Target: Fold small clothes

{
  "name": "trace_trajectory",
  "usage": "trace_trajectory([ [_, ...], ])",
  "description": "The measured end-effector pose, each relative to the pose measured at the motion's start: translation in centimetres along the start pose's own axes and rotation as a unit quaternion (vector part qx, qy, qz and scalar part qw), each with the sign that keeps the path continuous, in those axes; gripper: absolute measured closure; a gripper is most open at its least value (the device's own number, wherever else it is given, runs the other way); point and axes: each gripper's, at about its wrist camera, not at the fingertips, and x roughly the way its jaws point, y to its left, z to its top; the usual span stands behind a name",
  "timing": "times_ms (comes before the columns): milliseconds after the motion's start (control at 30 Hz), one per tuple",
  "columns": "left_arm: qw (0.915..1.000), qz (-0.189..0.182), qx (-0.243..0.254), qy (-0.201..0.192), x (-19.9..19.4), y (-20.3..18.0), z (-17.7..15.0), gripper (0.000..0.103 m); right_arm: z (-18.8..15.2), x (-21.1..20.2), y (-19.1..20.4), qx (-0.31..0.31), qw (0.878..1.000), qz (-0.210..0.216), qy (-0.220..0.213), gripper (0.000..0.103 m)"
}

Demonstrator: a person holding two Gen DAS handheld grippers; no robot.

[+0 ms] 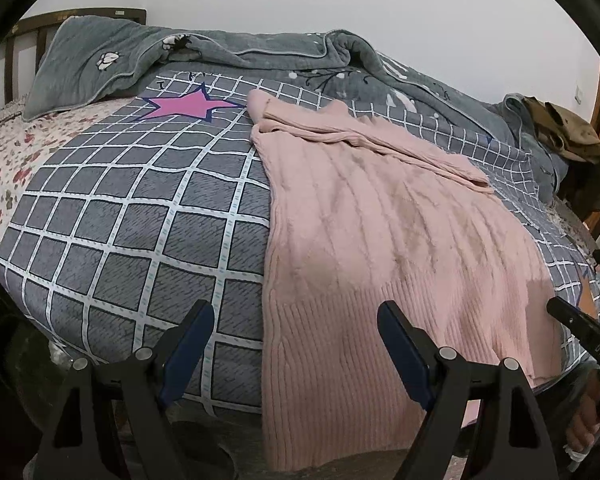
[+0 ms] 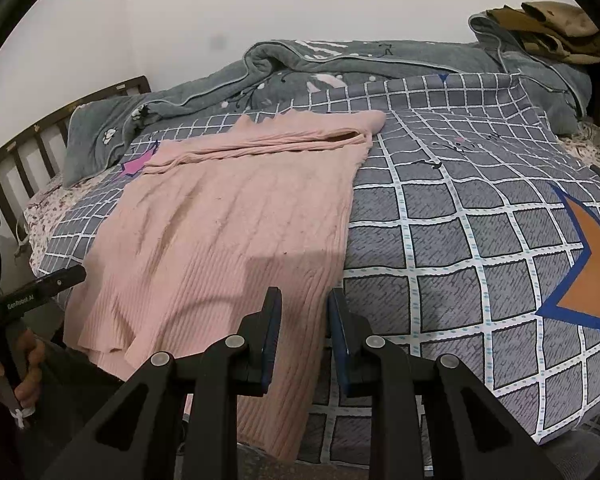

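Note:
A pink cable-knit sweater (image 1: 380, 220) (image 2: 220, 220) lies flat on the grey checked quilt (image 1: 120, 220) (image 2: 460, 240). Its sleeves are folded across the top, and its ribbed hem hangs over the bed's near edge. My left gripper (image 1: 296, 312) stands wide open above the hem's left edge, nothing between its fingers. My right gripper (image 2: 304, 300) hovers over the hem's right edge with a narrow gap between its pads, and it grips nothing. A hand (image 2: 28, 364) holding the left tool shows at the lower left of the right wrist view.
A bunched grey blanket (image 1: 260, 52) (image 2: 380, 60) runs along the far side by the white wall. A dark wooden headboard (image 1: 20, 40) (image 2: 40, 148) stands at the left. An olive-brown garment (image 1: 564, 128) (image 2: 556, 24) lies at the far right. A floral sheet (image 1: 4, 160) shows beside the quilt.

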Motion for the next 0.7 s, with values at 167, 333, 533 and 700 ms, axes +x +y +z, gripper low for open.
trace_trajectory([
  [167,1.0,-0.006,-0.006,0.006,0.05,0.23,-0.04,0.021,-0.05,0.0,0.16,-0.001,1.0,0.001,0.0,0.079],
  [333,0.9999,-0.01,-0.011,0.008,0.02,0.37,-0.09,0.021,-0.09,-0.02,0.24,-0.001,1.0,0.003,0.002,0.079],
  [533,0.9996,-0.018,-0.018,0.014,0.13,0.62,-0.09,0.021,-0.08,0.03,0.13,0.0,1.0,0.003,0.004,0.079],
  [700,0.9993,-0.025,-0.022,0.017,0.13,0.76,-0.16,0.021,-0.2,0.08,0.37,-0.005,1.0,0.006,0.009,0.078],
])
